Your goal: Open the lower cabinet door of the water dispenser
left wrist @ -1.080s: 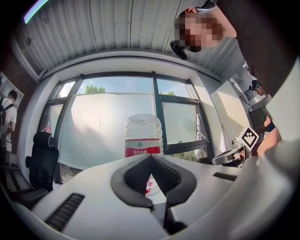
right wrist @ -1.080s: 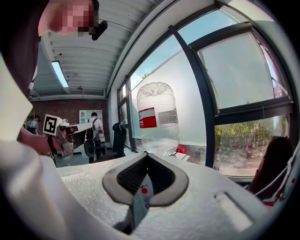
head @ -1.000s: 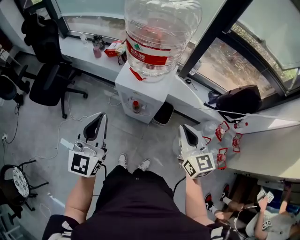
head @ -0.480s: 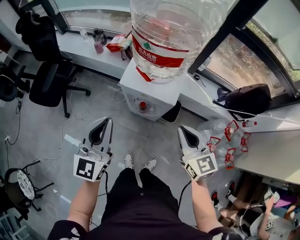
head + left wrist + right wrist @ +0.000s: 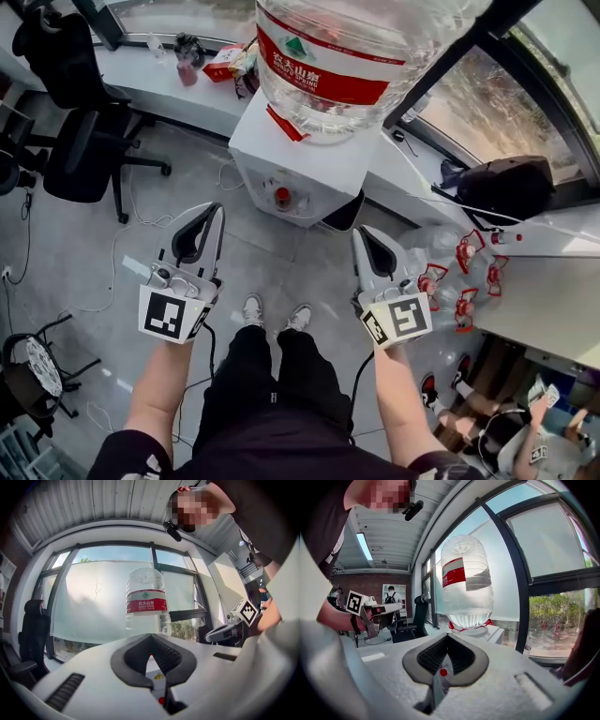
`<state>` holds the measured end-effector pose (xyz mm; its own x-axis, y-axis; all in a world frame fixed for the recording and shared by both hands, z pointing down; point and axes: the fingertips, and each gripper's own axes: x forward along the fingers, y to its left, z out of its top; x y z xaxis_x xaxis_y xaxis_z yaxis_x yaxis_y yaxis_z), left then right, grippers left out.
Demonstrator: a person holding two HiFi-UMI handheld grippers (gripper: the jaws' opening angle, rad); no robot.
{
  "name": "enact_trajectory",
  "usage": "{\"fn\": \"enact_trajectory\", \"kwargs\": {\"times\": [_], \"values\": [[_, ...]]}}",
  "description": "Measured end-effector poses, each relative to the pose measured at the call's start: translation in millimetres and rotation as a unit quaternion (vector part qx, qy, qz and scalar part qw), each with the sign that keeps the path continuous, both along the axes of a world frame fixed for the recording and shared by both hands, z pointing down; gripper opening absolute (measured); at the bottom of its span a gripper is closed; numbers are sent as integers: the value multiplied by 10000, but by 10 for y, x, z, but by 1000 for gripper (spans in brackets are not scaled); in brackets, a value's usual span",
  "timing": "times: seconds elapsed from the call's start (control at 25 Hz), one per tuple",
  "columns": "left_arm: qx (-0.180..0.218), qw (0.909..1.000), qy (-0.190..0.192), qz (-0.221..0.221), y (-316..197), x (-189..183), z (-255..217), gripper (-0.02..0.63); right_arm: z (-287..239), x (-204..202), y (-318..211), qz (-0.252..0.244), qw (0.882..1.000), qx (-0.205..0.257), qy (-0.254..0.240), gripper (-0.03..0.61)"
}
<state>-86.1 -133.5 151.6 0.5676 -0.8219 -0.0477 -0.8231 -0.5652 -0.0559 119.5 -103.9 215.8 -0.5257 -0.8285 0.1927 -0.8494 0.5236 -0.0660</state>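
Since the lower cabinet door is sitting low on the front of the white water dispenser (image 5: 309, 164), somewhere below the red tap (image 5: 281, 196), the steep head view isn't really showing it. So I can't tell where the handle is or which edge is hinged. The big water bottle (image 5: 349, 56) is standing upside down on top. Both tools are hovering well short of the front, left gripper (image 5: 210, 212) and right gripper (image 5: 362, 234), each with its jaws pressed together and holding nothing.

My take on doing this well: one gripper is going to need its jaws parting before it reaches the door edge or handle. I'd be going in low and level, then pulling along the hinge's arc rather than straight back, so the dispenser isn't getting tugged with that heavy bottle up top. I'd also be keeping the other gripper out of the door's swing
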Motion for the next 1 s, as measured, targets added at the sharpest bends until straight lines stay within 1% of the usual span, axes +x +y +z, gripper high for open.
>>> {"fn": "enact_trajectory", "kwargs": {"times": [0.08,0.24,0.4,0.56,0.76,0.92,1.0], "values": [[19,10000,19,-39,-30,-5,169,8,168,11,-19,22,10000,8,-14,5],[15,10000,64,-34,-65,19,531,8,456,-24,-76,-176,9997,108,139,5],[212,9997,77,134,-133,90,896,8,753,-102,-152,-365,9985,333,233,5],[375,9991,164,126,-167,58,1305,8,1177,-220,-114,-417,9981,445,100,5],[377,9992,102,-15,-224,-88,1916,8,1819,-409,-78,-651,9971,399,-11,5],[365,9993,25,-14,-256,-80,2431,8,2325,-309,-37,-699,9971,292,109,5],[442,9990,9,21,-282,-66,2638,8,2550,-234,-55,-647,9973,320,152,5]]}}
